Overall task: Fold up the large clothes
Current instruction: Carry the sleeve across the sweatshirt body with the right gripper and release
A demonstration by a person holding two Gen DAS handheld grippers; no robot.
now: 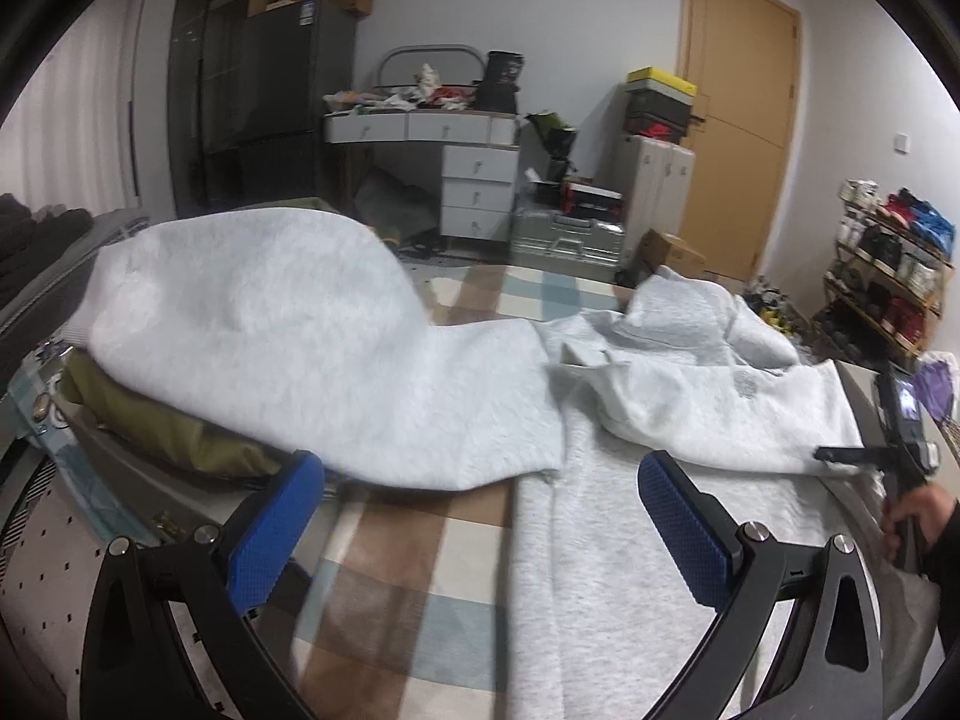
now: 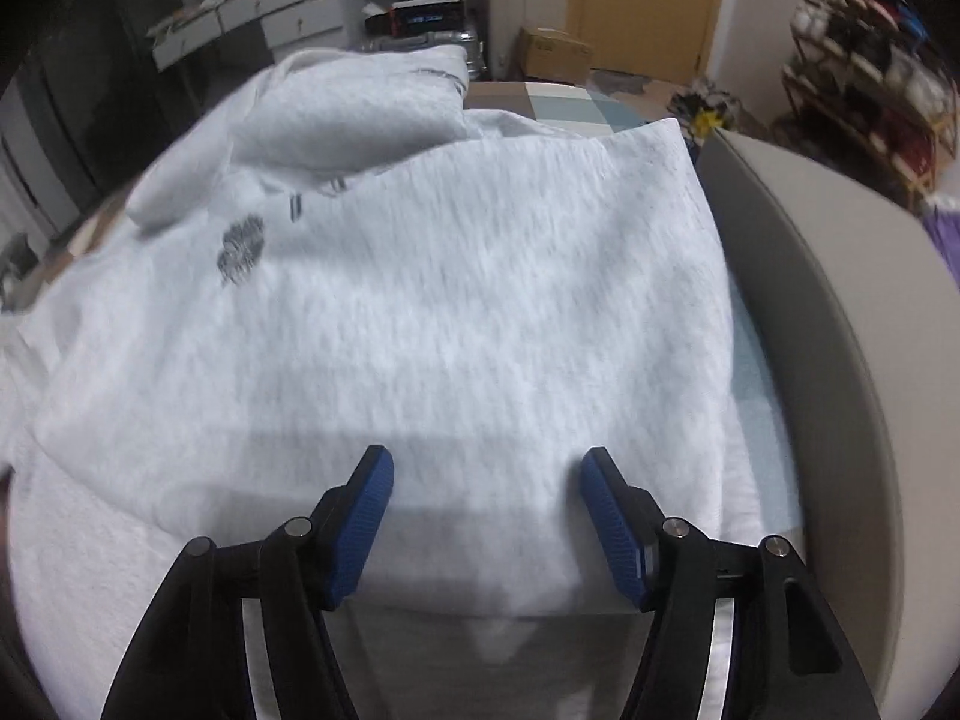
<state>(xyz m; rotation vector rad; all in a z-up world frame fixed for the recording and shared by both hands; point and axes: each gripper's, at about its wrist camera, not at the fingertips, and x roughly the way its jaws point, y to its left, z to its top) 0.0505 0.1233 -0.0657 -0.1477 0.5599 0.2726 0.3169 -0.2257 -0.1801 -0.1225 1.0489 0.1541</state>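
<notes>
The left gripper (image 1: 480, 480) has its jaws spread wide with nothing between them, blue pads (image 1: 273, 531) above the checked sheet (image 1: 384, 570) and the near edge of the sweatshirt (image 1: 600, 540). The right gripper (image 2: 483, 480) also has its jaws apart, gripping nothing; its pads (image 2: 360, 531) stand just over a folded layer of the sweatshirt (image 2: 450, 300).

The pale grey sweatshirt lies spread on the bed, over the checked sheet. In the left wrist view one broad part of it drapes over an olive cushion (image 1: 162, 426) to the left, and a crumpled part with a small printed mark (image 1: 746, 385) lies to the right. In the right wrist view the dark print (image 2: 243, 247) sits to the left of the fold, and the grey bed edge (image 2: 840, 300) curves along the sweatshirt's right side.

Beyond the sweatshirt stand a white desk (image 1: 456, 144), a wooden door (image 1: 738, 120) and a shoe rack (image 1: 888, 276).
</notes>
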